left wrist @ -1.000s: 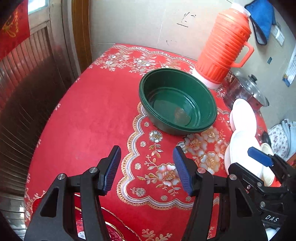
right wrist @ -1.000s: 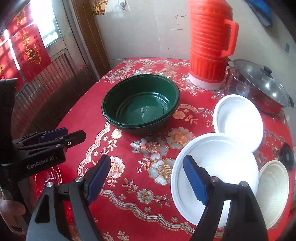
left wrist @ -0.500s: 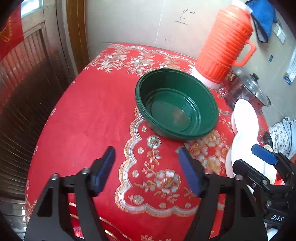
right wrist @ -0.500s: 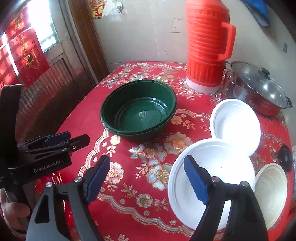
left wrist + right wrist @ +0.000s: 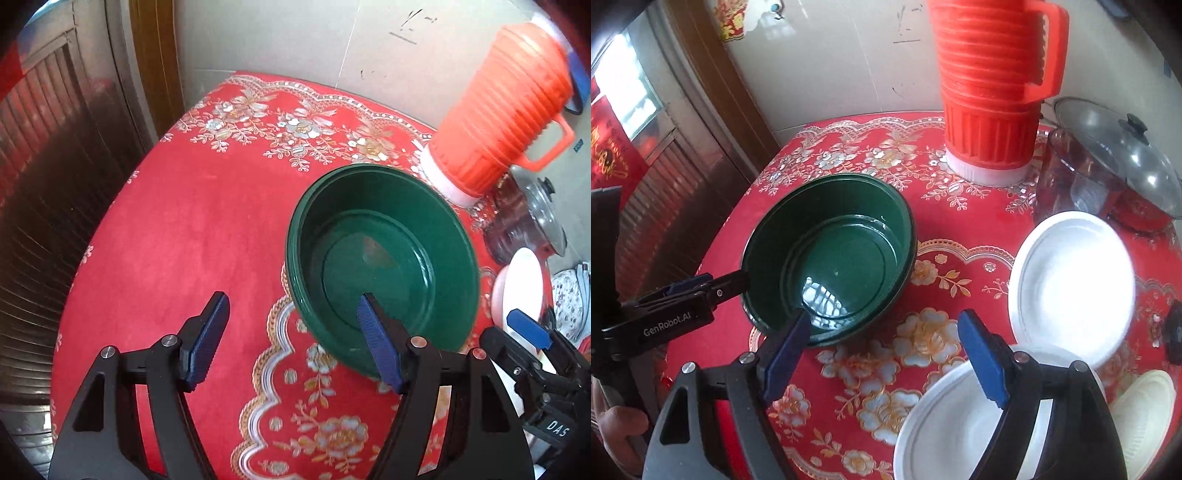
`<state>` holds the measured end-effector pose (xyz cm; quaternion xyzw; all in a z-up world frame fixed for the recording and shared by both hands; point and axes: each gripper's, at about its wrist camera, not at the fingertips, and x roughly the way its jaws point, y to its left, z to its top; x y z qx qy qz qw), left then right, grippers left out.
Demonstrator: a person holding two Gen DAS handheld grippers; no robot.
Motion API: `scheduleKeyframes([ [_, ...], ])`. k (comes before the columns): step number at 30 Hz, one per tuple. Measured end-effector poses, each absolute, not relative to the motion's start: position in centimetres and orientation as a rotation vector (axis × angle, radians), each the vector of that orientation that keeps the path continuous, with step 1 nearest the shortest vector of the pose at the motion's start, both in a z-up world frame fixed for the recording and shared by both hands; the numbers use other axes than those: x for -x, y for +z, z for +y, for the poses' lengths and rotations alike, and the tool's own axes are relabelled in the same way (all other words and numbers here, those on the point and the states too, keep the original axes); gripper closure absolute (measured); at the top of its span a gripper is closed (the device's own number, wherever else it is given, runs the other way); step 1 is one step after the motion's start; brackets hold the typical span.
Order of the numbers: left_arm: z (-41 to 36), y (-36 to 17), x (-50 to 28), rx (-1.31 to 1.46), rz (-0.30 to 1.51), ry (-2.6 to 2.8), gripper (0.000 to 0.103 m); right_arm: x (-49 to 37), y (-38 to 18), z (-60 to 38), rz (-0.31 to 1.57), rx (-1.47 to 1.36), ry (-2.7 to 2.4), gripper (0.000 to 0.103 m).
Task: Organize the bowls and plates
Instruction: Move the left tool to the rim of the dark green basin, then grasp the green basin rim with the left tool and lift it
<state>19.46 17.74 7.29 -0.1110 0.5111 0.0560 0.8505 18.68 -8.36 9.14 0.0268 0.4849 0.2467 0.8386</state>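
A dark green bowl sits on the red flowered tablecloth; it also shows in the right wrist view. My left gripper is open and empty, its right finger over the bowl's near rim, its left finger outside it. In the right wrist view the left gripper reaches the bowl's left rim. My right gripper is open and empty, just in front of the bowl. A white plate, a larger white plate and a cream dish lie at the right.
An orange thermos jug stands behind the bowl. A glass-lidded pot stands at the back right. A wooden door and wall run along the table's left edge. The white plate shows at the right in the left wrist view.
Both grippers have moved forward toward the green bowl. The left gripper has opened wider and now straddles the bowl's near rim. Plates and bowl have not moved.
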Motion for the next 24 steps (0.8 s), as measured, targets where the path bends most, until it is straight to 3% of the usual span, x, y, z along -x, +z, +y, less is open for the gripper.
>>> scheduleKeyframes([
  [19,18.5,4.0,-23.5,0.199,1.137,0.169,0.031,-22.4,6.9,-6.4,1.048,-0.079,0.571,0.022],
  [20,18.4,3.9,-23.5,0.205,1.139,0.161,0.031,-22.5,6.9,-6.2,1.045,-0.07,0.573,0.023],
  [21,18.3,3.7,-23.5,0.2,1.141,0.158,0.031,-22.6,6.9,-6.0,1.039,-0.057,0.574,0.032],
  [24,17.7,3.6,-23.4,0.143,1.126,0.175,0.061,-22.7,6.7,-5.8,1.04,-0.032,0.57,0.056],
])
